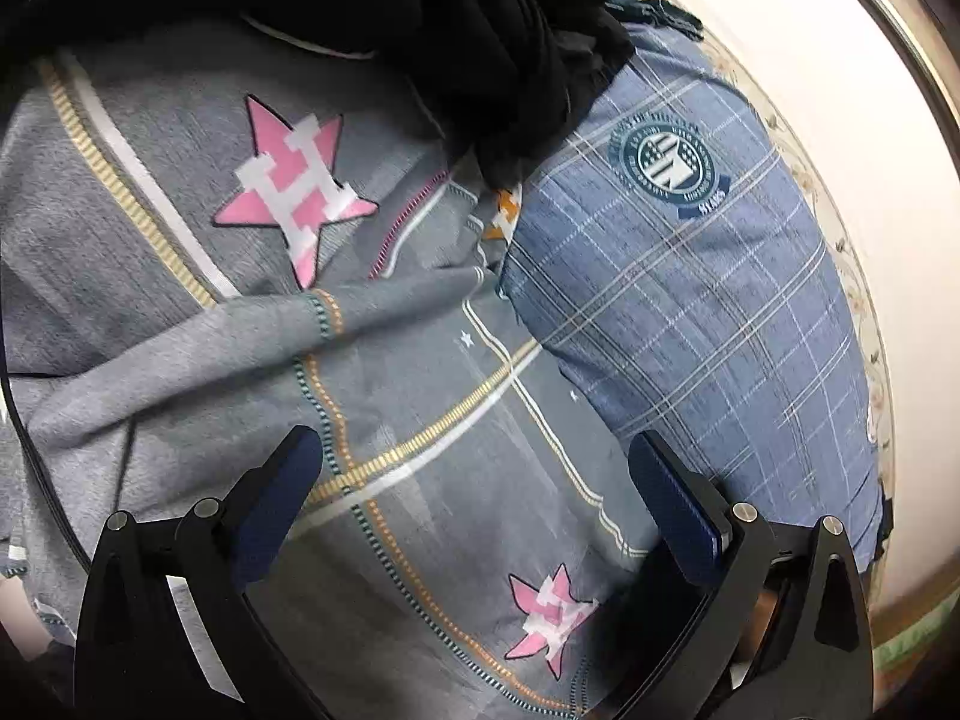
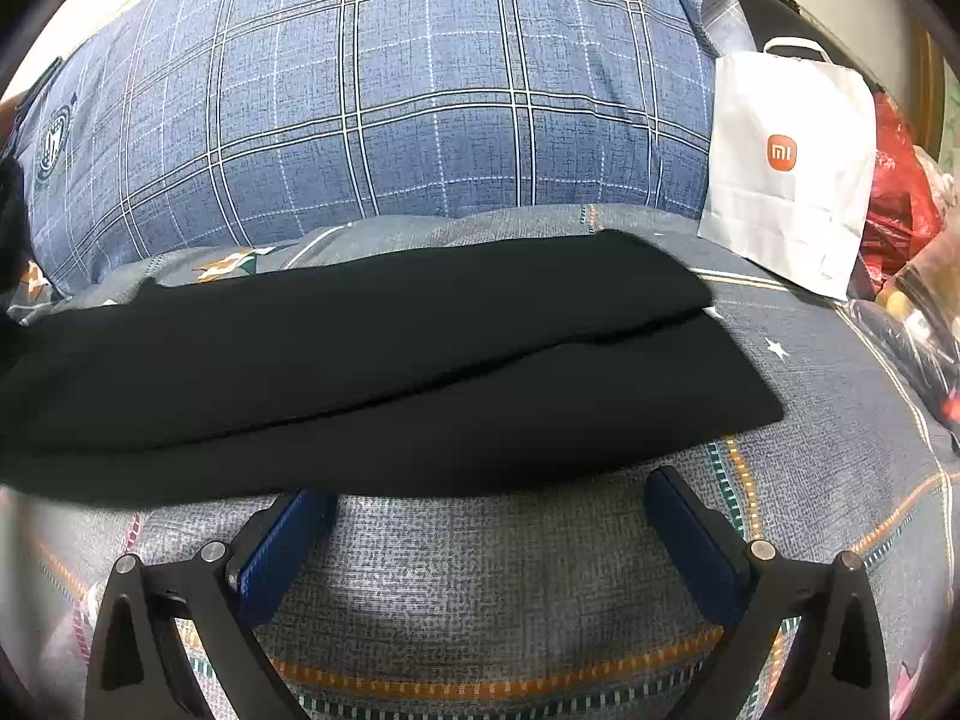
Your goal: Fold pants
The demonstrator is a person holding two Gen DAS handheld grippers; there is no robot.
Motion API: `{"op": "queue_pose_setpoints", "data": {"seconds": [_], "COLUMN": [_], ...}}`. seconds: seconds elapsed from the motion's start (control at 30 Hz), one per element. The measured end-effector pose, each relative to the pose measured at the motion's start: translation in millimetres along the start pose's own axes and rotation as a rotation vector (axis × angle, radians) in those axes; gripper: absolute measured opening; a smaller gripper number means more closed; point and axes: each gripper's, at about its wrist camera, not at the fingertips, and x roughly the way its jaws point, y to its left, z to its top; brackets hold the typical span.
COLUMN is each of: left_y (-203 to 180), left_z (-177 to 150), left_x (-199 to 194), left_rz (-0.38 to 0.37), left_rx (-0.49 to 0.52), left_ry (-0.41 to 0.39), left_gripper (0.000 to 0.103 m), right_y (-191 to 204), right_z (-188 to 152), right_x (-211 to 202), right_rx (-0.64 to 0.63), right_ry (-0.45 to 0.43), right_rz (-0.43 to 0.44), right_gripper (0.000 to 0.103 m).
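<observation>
The pants (image 2: 384,372) are lying folded lengthwise across the bed (image 2: 480,588), just before the pillow (image 2: 384,108). The next fold is probably calling for both layers pinched at the hem. The right gripper (image 2: 489,501) is hovering with fingers wide apart, empty; the left gripper (image 1: 474,462) likewise, over bedding.

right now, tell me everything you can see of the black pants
The black pants look like soft matte knit, lying flat in a long band across the grey patterned bedsheet, one layer stacked over another. The blue plaid pillow lies behind. Neither open gripper holds them. In the left view they bunch up.
</observation>
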Motion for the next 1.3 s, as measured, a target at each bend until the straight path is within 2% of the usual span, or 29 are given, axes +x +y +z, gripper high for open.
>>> {"op": "queue_pose_setpoints", "data": {"seconds": [0.17, 0.37, 0.53, 0.73, 1.3], "left_y": [3, 2, 0, 5, 1], "left_z": [3, -1, -5, -8, -20], "left_x": [-3, 9, 12, 15, 37], "left_rz": [0.014, 0.006, -0.004, 0.016, 0.057], "left_rx": [-0.020, -0.022, -0.024, -0.053, -0.020], "left_ry": [-0.034, 0.030, 0.052, 0.077, 0.174], "left_gripper": [0.102, 0.102, 0.102, 0.102, 0.102], "right_y": [-1, -1, -1, -1, -1], "right_z": [0, 0, 0, 0, 0], "right_x": [0, -1, 0, 0, 0], "right_rx": [-0.002, -0.002, -0.002, -0.002, -0.001], "right_ry": [0.001, 0.001, 0.001, 0.001, 0.001], "right_rz": [-0.001, 0.000, 0.000, 0.000, 0.000], "right_gripper": [0.103, 0.103, 0.103, 0.103, 0.103]}}
